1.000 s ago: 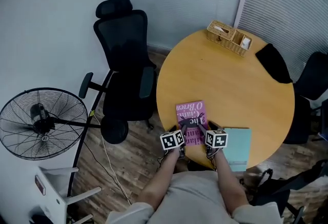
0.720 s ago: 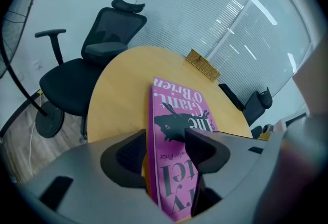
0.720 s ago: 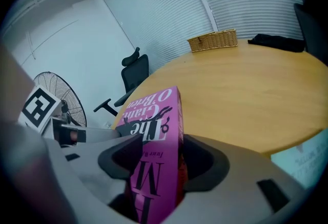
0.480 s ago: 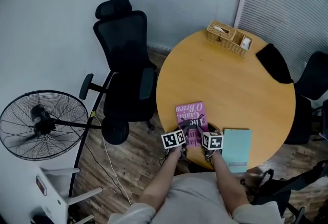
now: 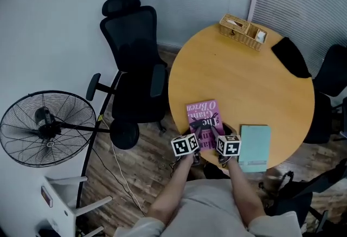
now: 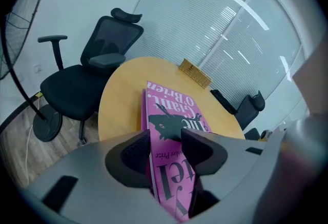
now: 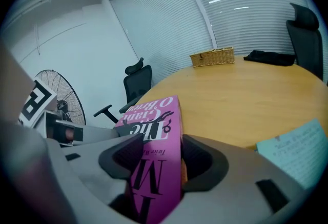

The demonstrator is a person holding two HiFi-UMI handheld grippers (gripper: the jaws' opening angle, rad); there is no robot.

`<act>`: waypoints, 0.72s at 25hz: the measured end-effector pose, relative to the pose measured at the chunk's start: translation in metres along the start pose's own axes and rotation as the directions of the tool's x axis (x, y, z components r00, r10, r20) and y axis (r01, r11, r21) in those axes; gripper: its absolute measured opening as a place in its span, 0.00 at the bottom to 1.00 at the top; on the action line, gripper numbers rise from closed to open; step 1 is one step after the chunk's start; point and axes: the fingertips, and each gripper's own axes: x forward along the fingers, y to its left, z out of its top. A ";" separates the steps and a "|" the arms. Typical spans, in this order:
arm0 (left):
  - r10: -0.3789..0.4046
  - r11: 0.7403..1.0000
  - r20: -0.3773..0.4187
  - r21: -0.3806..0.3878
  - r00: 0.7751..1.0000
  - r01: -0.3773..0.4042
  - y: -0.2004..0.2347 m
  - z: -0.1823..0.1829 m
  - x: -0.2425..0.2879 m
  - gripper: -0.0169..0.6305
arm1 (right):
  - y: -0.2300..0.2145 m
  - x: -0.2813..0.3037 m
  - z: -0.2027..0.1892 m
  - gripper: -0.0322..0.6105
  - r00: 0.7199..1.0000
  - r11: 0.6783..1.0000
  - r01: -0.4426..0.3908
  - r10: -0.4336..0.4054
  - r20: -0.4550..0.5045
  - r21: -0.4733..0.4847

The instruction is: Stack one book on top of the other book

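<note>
Your left gripper (image 6: 166, 148): jaws just closed, pads pressing pink book (image 6: 174, 110) at near edge. Round wooden table (image 6: 120, 95) beneath; wicker basket (image 6: 195, 73) far; office chair (image 6: 95, 72) left.

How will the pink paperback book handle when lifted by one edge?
Probably fairly stiff: the pink paperback book looks thick and shows no bend. Gripped only at one edge, its far end may drag across the round wooden table.

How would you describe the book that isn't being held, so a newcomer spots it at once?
Find the round wooden table and go to its near edge, closest to the person. The pale teal book lies flat there, just right of the pink book. Unlike its pink neighbour, its cover is plain, with no large title lettering.
</note>
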 end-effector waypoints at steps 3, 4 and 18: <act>-0.034 0.999 0.018 0.017 0.999 0.034 -0.006 -0.004 -0.013 0.34 | 0.007 -0.017 0.001 0.43 0.999 1.000 0.019 -0.018 0.032 -0.019; -0.045 0.999 0.023 0.024 0.999 0.044 -0.008 -0.006 -0.019 0.34 | 0.010 -0.023 0.000 0.43 0.999 0.999 0.027 -0.026 0.041 -0.024; -0.186 0.974 -0.032 0.125 0.982 0.189 -0.012 -0.050 -0.102 0.34 | 0.063 -0.109 -0.050 0.43 0.977 0.987 0.151 -0.157 0.141 0.050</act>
